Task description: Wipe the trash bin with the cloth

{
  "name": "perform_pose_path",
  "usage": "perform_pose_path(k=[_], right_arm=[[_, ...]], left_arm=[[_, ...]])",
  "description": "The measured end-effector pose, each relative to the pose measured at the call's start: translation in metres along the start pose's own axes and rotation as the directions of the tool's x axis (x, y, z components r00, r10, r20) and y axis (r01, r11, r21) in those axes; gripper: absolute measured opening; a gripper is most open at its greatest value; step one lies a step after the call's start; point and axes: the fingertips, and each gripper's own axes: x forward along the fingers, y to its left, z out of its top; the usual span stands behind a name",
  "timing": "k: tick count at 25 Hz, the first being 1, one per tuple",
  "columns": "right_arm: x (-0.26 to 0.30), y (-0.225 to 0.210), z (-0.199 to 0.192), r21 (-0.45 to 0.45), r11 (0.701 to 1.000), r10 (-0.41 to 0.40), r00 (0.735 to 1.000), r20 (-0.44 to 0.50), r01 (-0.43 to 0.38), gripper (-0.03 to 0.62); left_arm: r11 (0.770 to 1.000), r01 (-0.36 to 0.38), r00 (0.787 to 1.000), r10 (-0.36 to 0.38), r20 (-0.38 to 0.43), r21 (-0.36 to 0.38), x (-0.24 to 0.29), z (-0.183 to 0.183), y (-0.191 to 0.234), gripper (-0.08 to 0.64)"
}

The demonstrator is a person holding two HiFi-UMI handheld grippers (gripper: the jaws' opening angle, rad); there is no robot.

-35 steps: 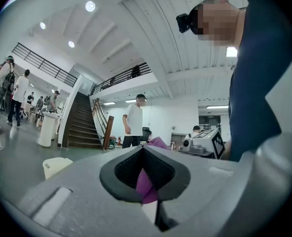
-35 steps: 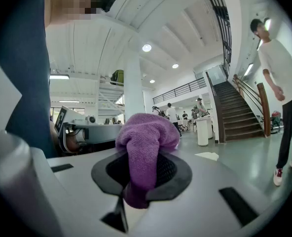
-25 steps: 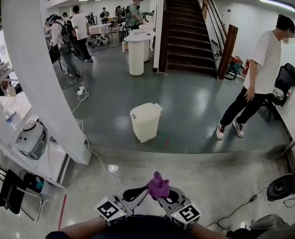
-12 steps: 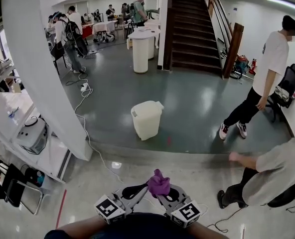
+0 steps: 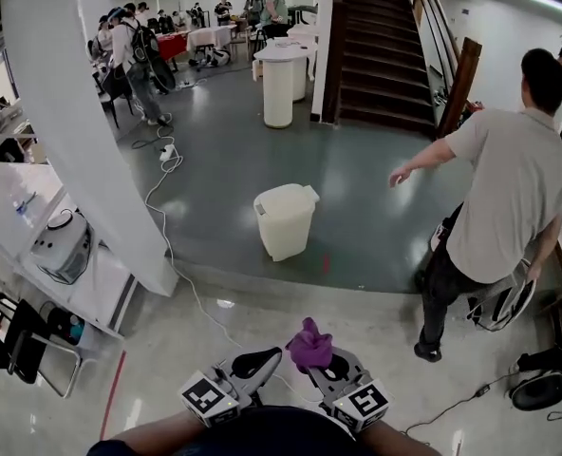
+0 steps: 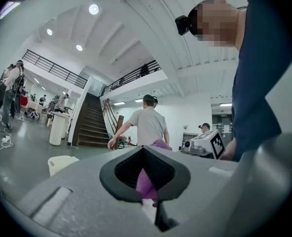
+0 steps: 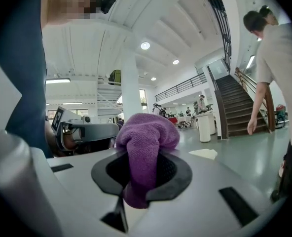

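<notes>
Right gripper (image 5: 315, 361) clamped on cloth (image 5: 309, 343) | left gripper (image 5: 267, 357) closed, empty | bin (image 5: 283, 218) at 12 o'clock, well apart | risk: person (image 5: 497, 198) at 2 o'clock may block the approach; cable (image 5: 167, 245) at 11 may trip.

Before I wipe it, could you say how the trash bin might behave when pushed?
The trash bin looks like thin plastic, so probably light. Standing free on the glossy floor, it may slide or tip. Its lid sits askew, likely loose.

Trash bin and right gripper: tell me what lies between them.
Head view: only bare floor between the trash bin and the right gripper holding the cloth; a white cable runs off to the left.
</notes>
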Motion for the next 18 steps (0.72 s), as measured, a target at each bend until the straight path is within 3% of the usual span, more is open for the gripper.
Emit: perform_pose_path(k=[10,18], right_arm=[[0.113,-0.045,0.02,-0.035,0.997,-0.069,0.998,-0.012,0.069,0.077],[0.196,-0.076,0.041,-0.02,0.981,-0.195,0.981,-0.004,0.195,0.077]], left_arm=[[0.998,0.067,0.997,-0.068,0.022,0.009,0.023,0.021,0.127,-0.012],[0.986,0.165,0.986,-0.165,0.028,-0.003,0.028,0.041,0.222,-0.012]])
